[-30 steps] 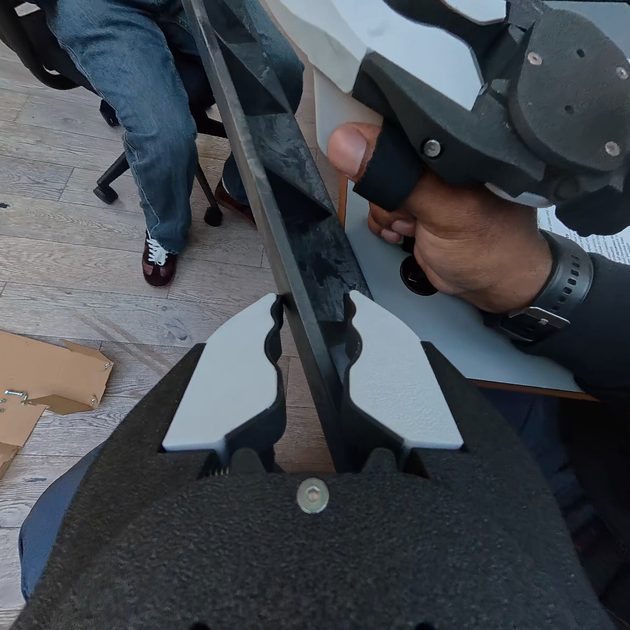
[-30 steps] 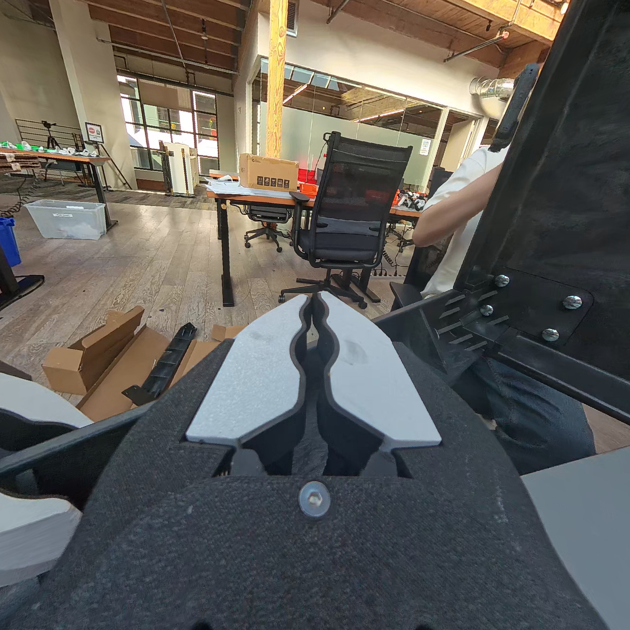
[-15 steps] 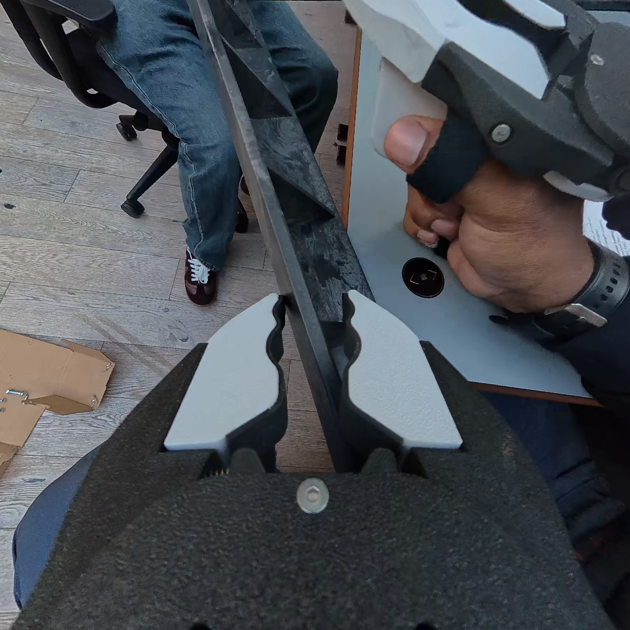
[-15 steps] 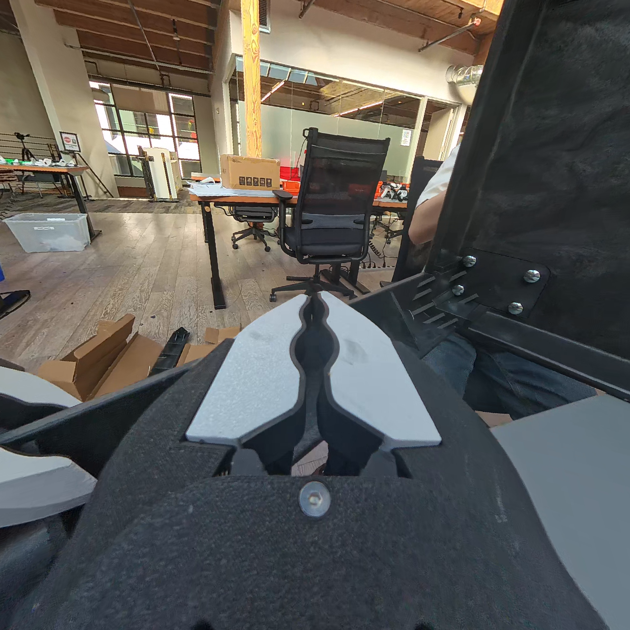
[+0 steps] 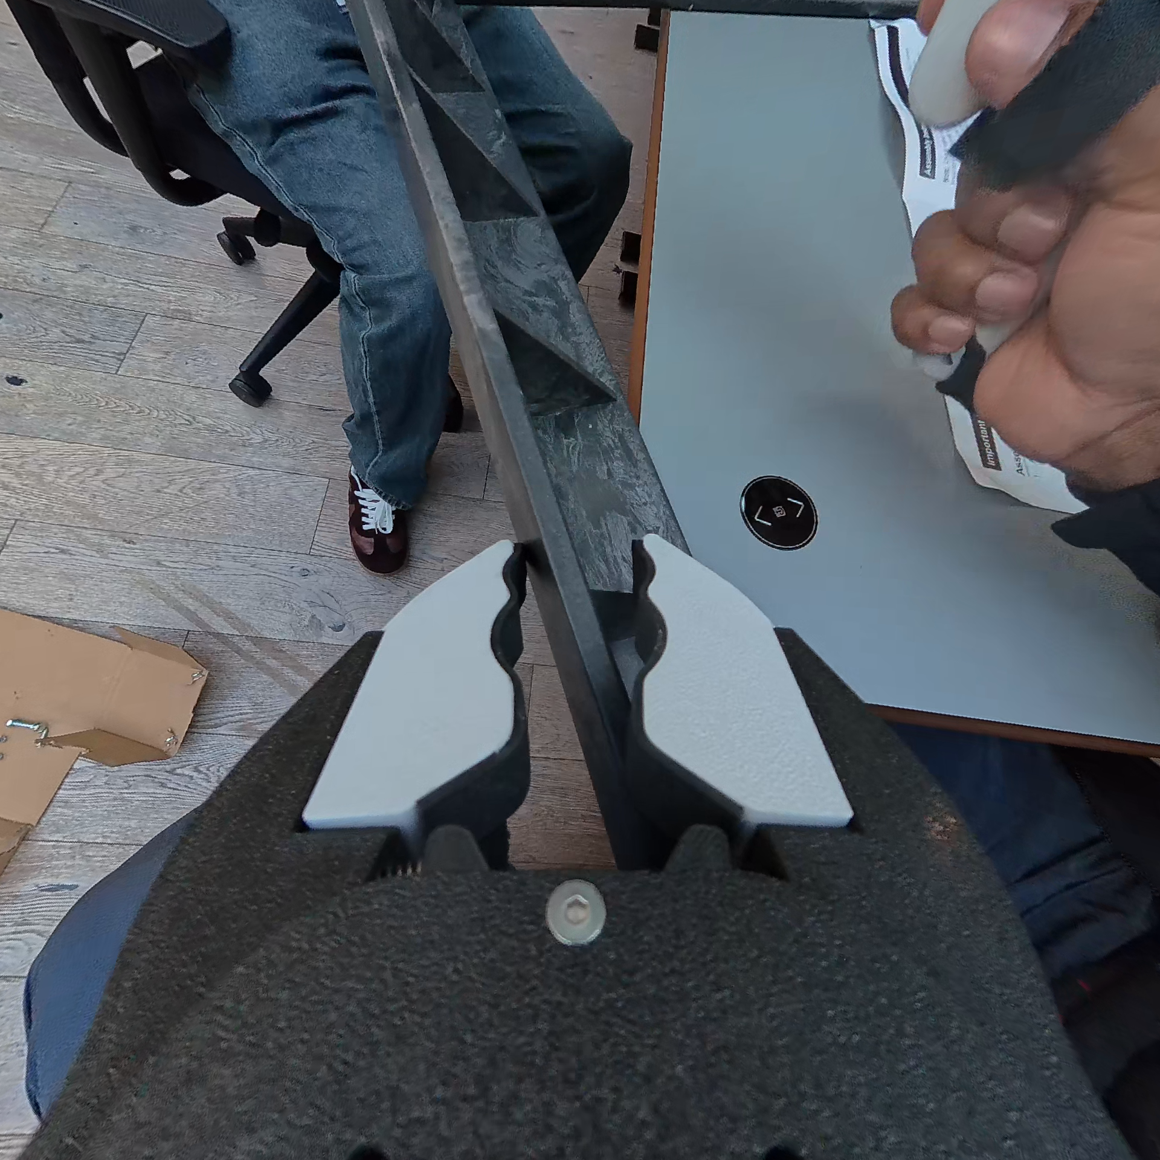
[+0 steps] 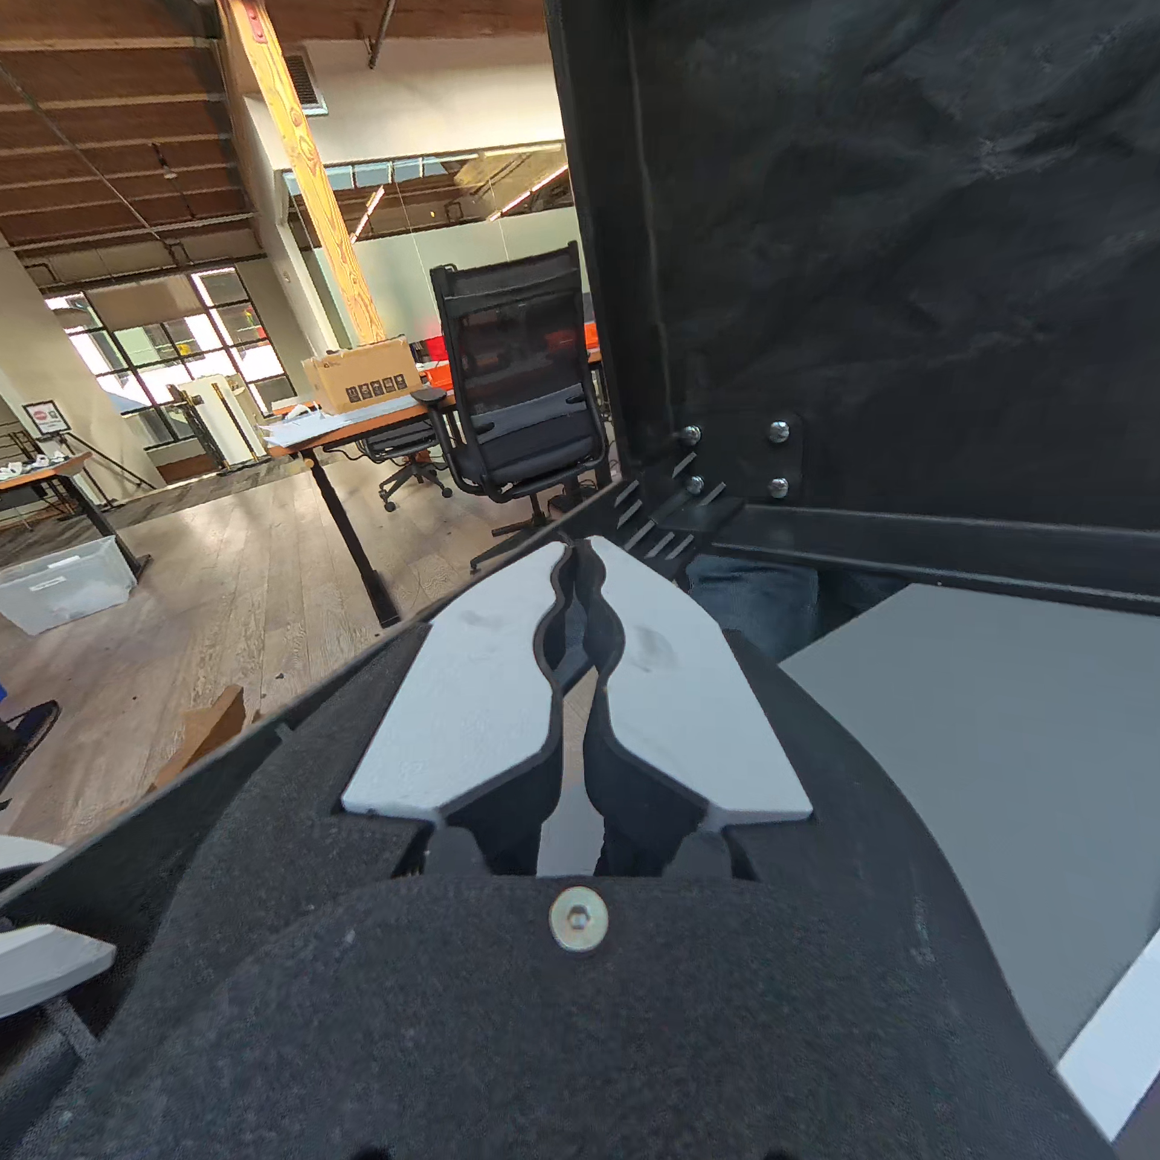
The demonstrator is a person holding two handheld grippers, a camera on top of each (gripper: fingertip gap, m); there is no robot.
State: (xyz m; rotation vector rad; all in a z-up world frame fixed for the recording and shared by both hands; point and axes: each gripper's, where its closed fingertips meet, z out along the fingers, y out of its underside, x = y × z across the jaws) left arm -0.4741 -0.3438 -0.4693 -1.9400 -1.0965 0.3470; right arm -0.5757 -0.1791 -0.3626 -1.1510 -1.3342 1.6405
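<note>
My left gripper (image 5: 577, 552) is shut on the edge of a large black ribbed panel (image 5: 502, 263), which runs up and away from the jaws beside a grey table (image 5: 784, 314). In the right wrist view the same panel (image 6: 910, 220) stands upright at the right, with a black bracket (image 6: 741, 458) fixed by several screws at its lower corner. My right gripper (image 6: 577, 543) is shut and empty, its tips close in front of the panel's lower rail. A hand (image 5: 1054, 314) holding the right gripper shows at the upper right of the left wrist view.
A printed sheet (image 5: 910, 157) and a round black control (image 5: 778, 513) are on the table. A seated person in jeans (image 5: 351, 188) is just beyond the panel. Cardboard (image 5: 75, 690) lies on the wooden floor. An office chair (image 6: 521, 389), desks and a clear bin (image 6: 63, 590) stand farther off.
The hand with the right gripper has moved up and to the right, uncovering the round control. The right wrist view has tilted and come closer to the panel's bracket. My left gripper keeps its hold.
</note>
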